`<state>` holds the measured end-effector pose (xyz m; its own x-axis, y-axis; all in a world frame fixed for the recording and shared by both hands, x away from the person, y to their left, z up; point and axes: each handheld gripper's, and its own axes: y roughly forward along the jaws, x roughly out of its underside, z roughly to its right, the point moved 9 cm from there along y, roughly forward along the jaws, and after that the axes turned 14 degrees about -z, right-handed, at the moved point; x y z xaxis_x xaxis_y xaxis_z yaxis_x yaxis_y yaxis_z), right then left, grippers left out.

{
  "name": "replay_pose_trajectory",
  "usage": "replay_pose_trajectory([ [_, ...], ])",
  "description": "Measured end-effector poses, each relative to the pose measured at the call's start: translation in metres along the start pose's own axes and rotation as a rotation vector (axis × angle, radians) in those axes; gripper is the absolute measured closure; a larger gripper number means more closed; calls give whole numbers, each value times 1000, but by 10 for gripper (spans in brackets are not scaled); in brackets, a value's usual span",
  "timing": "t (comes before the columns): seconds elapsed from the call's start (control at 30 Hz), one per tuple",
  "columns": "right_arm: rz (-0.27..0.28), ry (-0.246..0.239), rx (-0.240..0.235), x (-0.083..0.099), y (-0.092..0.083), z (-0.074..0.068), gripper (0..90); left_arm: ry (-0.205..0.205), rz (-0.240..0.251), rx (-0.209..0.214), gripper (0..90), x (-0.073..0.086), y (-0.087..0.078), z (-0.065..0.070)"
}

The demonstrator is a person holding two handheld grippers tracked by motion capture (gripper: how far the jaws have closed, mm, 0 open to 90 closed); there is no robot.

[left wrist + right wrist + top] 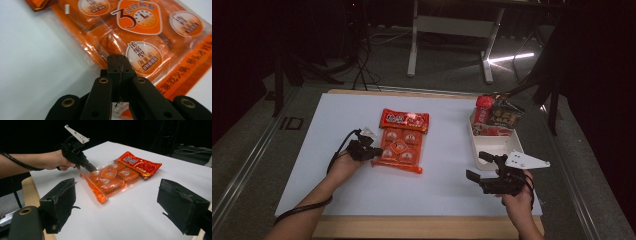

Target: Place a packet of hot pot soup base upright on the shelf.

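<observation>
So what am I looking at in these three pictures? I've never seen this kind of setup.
A person stands at a white table holding hand-operated tongs in each hand. One picture looks down from above; the other two come from cameras riding on each tool. The left tongs are shut, pinching the edge of an orange multi-pack of sachets. A red packet overlaps the pack's far end. The right tongs are open and hold nothing, near a white box with more snack packets at its far end.
</observation>
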<state>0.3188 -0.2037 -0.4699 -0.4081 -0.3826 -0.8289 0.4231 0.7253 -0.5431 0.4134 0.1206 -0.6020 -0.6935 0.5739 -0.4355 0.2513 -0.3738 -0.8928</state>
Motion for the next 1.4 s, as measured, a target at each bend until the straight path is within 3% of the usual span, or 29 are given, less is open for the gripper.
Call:
replay_pose_trajectory([
  [0.2,-1,-4,-2,0,0,-1,152,2,-5,19,900,-3,0,2],
  [0.67,-6,6,-17,3,2,-1,152,-39,91,-53,900,-53,-9,-31],
  [0.8,-6,6,-18,3,2,-1,152,-40,78,-55,900,-62,-5,-36],
  [1.13,-6,11,-26,5,3,-1,152,-4,21,-121,900,-87,16,-47],
  [1.4,-9,12,-35,6,5,-1,152,13,-10,-160,900,-97,30,-55],
])
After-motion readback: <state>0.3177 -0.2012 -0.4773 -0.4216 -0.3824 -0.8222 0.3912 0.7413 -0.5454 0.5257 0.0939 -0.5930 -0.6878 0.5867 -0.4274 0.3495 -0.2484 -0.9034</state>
